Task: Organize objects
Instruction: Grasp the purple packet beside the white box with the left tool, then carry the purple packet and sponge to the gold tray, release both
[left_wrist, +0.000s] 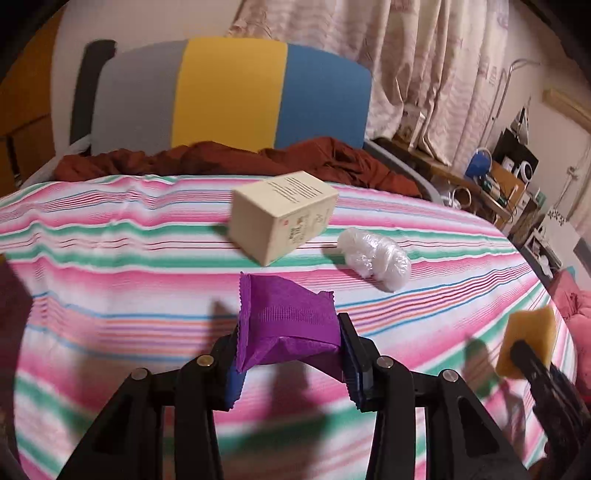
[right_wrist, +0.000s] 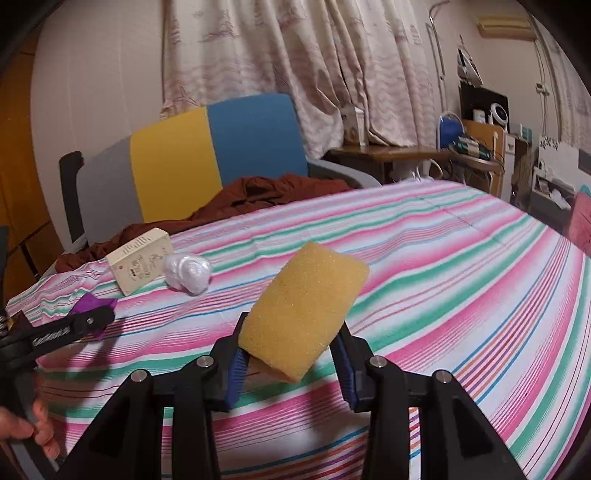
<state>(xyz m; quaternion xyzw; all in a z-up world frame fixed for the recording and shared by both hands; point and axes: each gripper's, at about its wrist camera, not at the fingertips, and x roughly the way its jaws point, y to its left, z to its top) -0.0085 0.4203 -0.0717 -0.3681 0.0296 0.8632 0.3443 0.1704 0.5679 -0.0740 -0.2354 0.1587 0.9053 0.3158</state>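
Note:
My left gripper (left_wrist: 290, 354) is shut on a purple packet (left_wrist: 286, 319) and holds it above the striped cloth (left_wrist: 110, 280). My right gripper (right_wrist: 291, 356) is shut on a yellow sponge (right_wrist: 304, 308), also held above the cloth; it shows in the left wrist view (left_wrist: 526, 339) at the right. A cream box (left_wrist: 282, 216) lies on the cloth ahead of the left gripper, with a clear plastic wad (left_wrist: 375, 258) to its right. Both show in the right wrist view, the box (right_wrist: 142, 266) and the wad (right_wrist: 188, 273), far left. The left gripper (right_wrist: 92, 321) with the packet (right_wrist: 90, 302) shows there too.
A crumpled rust-brown cloth (left_wrist: 229, 158) lies at the far edge. Behind it stands a chair back (left_wrist: 229, 96) in grey, yellow and blue. A cluttered wooden side table (right_wrist: 406, 153) and curtains (right_wrist: 295, 55) stand at the back right. A pink cushion (left_wrist: 576, 306) is at the right edge.

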